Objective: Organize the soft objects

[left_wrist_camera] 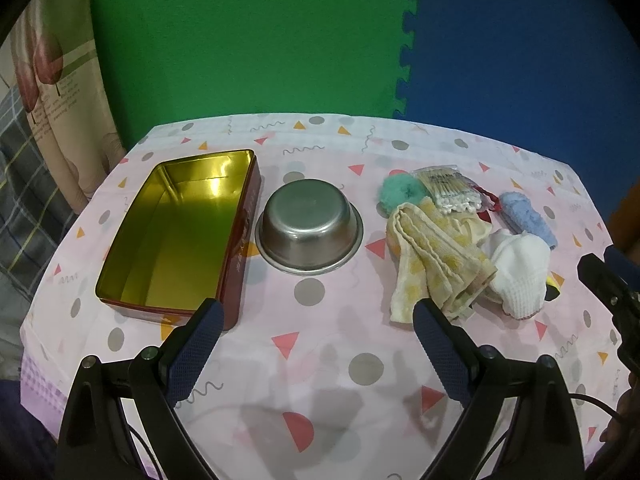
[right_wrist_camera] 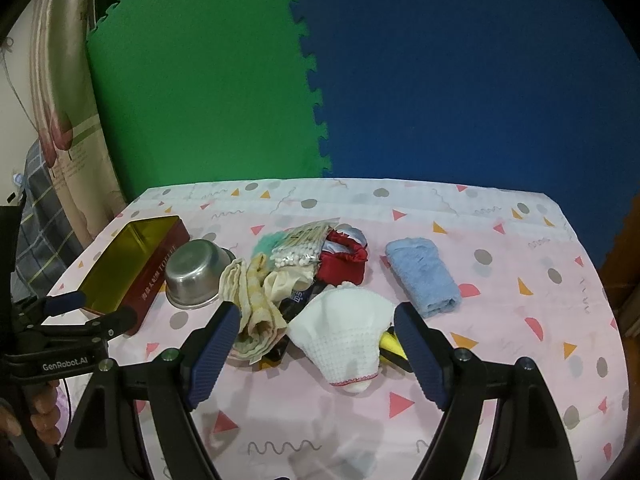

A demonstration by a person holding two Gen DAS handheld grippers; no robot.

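Left wrist view: the rectangular gold-lined red tin box (left_wrist_camera: 176,232) and the round stainless-steel bowl (left_wrist_camera: 309,229) stand empty on the counter (left_wrist_camera: 320,360), while the soft pile, including the folded yellow-patterned cloth (left_wrist_camera: 436,264), lies just beside the bowl, so sorting appears not yet begun; the left gripper (left_wrist_camera: 316,320) has its jaws wide and holds nothing. Right wrist view: the right gripper (right_wrist_camera: 318,326) hovers near the white knitted cloth (right_wrist_camera: 344,340), jaws wide and empty, with the folded light-blue towel (right_wrist_camera: 422,276) lying apart.
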